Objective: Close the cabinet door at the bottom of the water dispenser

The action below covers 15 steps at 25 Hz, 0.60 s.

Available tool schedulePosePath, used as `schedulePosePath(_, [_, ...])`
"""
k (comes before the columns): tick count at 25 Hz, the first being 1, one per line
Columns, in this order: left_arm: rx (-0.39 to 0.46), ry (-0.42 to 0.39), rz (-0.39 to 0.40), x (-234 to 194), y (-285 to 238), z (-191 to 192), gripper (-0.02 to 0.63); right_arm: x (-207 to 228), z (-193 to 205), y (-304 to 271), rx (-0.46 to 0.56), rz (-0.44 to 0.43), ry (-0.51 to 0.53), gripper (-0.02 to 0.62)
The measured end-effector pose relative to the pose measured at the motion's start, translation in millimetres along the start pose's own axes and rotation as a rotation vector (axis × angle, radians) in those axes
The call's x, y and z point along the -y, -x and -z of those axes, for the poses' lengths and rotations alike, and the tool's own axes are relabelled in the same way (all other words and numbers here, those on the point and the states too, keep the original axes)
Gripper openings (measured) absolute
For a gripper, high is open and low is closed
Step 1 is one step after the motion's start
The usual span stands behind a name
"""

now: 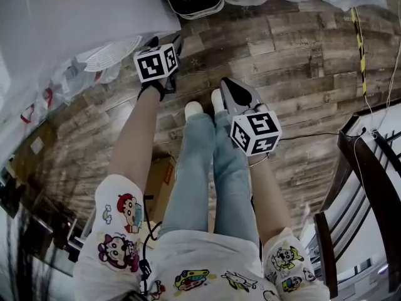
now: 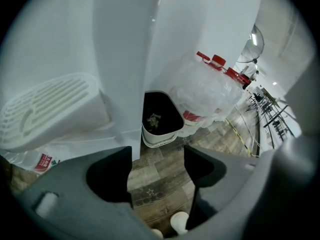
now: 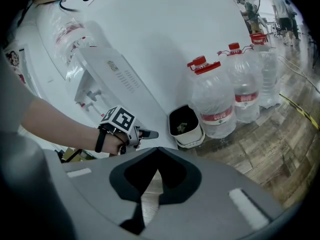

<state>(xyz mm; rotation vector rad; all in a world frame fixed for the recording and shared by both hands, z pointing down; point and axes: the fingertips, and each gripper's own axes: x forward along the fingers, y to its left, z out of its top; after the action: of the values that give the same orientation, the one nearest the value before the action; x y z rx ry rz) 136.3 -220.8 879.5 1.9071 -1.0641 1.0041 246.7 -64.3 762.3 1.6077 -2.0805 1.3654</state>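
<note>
The white water dispenser [image 1: 94, 11] fills the top left of the head view, its round drip grille [image 1: 113, 54] sticking out. In the left gripper view its white lower front panel [image 2: 122, 69] stands straight ahead; I cannot make out a door seam. My left gripper [image 1: 166, 42] is open beside that panel's bottom corner, with only wood floor between its jaws [image 2: 157, 159]. It also shows in the right gripper view, the left gripper [image 3: 147, 133] close against the dispenser [image 3: 165, 39]. My right gripper [image 1: 227, 83] [image 3: 157, 151] is shut and empty, held back over the person's legs.
A white waste bin [image 2: 160, 119] [image 3: 185, 126] with a black liner stands right of the dispenser, then big water bottles [image 3: 215, 101] with red caps. A cardboard box [image 1: 164, 177] lies by the legs, a dark rack [image 1: 357, 187] at the right, striped tape [image 1: 358, 36] on the floor.
</note>
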Motion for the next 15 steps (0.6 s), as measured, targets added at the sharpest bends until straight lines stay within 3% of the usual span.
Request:
schedulePosePath(7, [0.007,-0.009,0.026,15.1,34.7,5.1,0.327,-10.6,-10.3,22.5,0.022,0.013,0.044,0.011])
schedulePosePath(15, [0.087,-0.009,0.138,50.9,114.9,-2.1,0.327,-45.2,-41.8,73.6,0.082,0.02,0.129,0.011])
